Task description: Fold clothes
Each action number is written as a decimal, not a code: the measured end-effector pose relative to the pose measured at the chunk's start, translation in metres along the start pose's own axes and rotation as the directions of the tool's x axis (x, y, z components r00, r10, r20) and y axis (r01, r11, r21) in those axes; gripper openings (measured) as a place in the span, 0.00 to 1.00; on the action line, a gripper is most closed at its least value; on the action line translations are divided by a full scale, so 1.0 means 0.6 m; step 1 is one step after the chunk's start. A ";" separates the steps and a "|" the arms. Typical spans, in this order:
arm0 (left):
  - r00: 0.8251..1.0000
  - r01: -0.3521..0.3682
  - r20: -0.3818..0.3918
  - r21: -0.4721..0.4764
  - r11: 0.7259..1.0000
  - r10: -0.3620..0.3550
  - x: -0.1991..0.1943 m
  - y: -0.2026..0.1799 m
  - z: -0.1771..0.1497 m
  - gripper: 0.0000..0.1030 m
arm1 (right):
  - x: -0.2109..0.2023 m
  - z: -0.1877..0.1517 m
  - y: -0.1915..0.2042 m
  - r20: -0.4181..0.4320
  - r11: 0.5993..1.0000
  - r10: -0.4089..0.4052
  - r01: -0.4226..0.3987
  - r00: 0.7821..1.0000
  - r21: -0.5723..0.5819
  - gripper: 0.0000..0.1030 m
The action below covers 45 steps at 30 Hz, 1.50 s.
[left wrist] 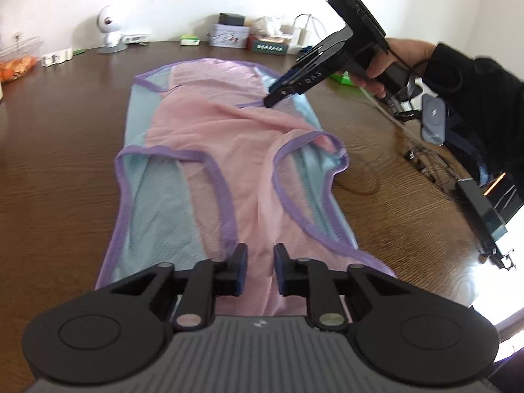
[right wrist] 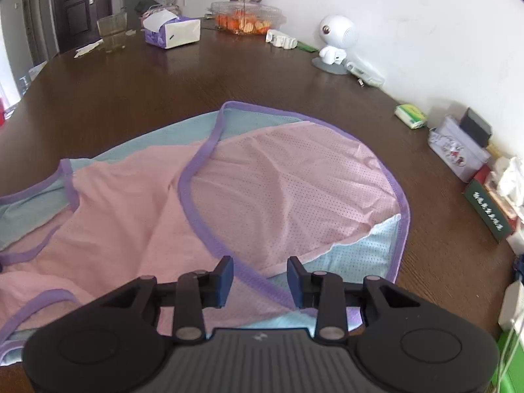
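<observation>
Grippers (left wrist: 259,270) (right wrist: 260,281) parted above garment (left wrist: 209,150)

Wide bare room is offered on the dark brown wooden table (right wrist: 163,75) left of the pink and blue mesh garment with purple trim (left wrist: 209,150). The wall edge is crowded: a small white robot-shaped figure (right wrist: 337,41), a white printed tin box (right wrist: 455,152), a green packet (right wrist: 411,116). The far corner is blocked by a purple tissue box (right wrist: 172,29).
</observation>
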<state>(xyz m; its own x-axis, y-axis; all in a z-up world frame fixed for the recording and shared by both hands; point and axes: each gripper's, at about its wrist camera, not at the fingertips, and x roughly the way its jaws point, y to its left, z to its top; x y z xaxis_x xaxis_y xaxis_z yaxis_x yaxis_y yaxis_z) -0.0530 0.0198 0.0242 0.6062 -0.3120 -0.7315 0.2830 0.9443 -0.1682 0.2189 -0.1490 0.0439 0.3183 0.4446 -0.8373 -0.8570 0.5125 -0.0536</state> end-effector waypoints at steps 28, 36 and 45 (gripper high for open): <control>0.991 0.132 0.022 0.066 0.989 -0.133 -0.067 0.106 -0.036 0.31 | -0.190 -0.138 0.312 0.185 0.994 -0.012 -0.009 0.983 0.112 0.37; 0.985 0.167 0.020 0.128 0.978 -0.171 -0.054 0.131 -0.045 0.02 | -0.165 -0.223 0.381 0.216 0.942 -0.035 -0.040 0.976 0.332 0.11; 0.987 0.086 0.148 -0.135 0.987 -0.065 -0.058 0.174 -0.010 0.03 | -0.187 -0.210 0.362 0.282 0.912 -0.169 0.041 0.944 0.409 0.02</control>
<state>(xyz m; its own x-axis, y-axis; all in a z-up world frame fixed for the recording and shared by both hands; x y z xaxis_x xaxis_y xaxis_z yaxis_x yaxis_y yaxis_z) -0.0489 0.1299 0.0284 0.6896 -0.3853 -0.6132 0.2311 0.9195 -0.3178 -0.0542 -0.1801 0.0574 0.5596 0.5406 -0.6282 -0.6025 0.7858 0.1396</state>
